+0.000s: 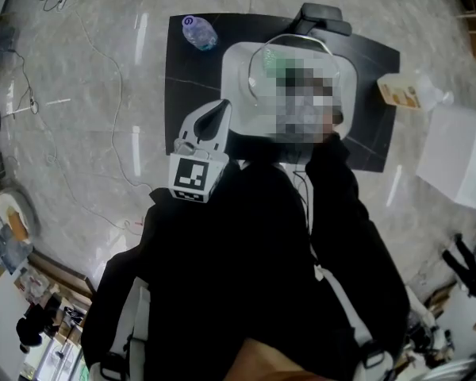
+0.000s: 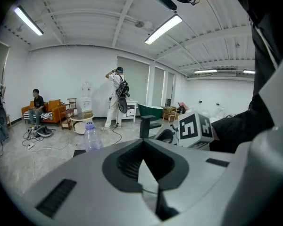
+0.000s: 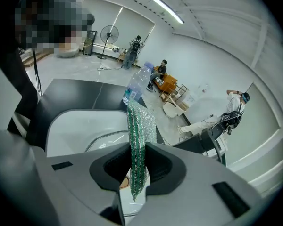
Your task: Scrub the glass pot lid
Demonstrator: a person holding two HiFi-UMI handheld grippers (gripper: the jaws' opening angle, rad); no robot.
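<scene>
Glass lid [image 3: 106, 142] in white basin [image 3: 80, 119] (scourer [image 3: 141, 121] in right gripper [image 3: 137, 149])

The green scrubbing pad [image 3: 139, 133] is a coarse, glittering mesh (its threads look metallic), nipped between the matt grey plastic fingers [image 3: 197, 175] of the right gripper [image 3: 137, 171]. The white rectangular basin [image 3: 80, 124] looks smooth and glossy, the clear water bottle [image 3: 136, 86] thin plastic, the pale marbled floor [image 1: 87, 133] polished.
</scene>
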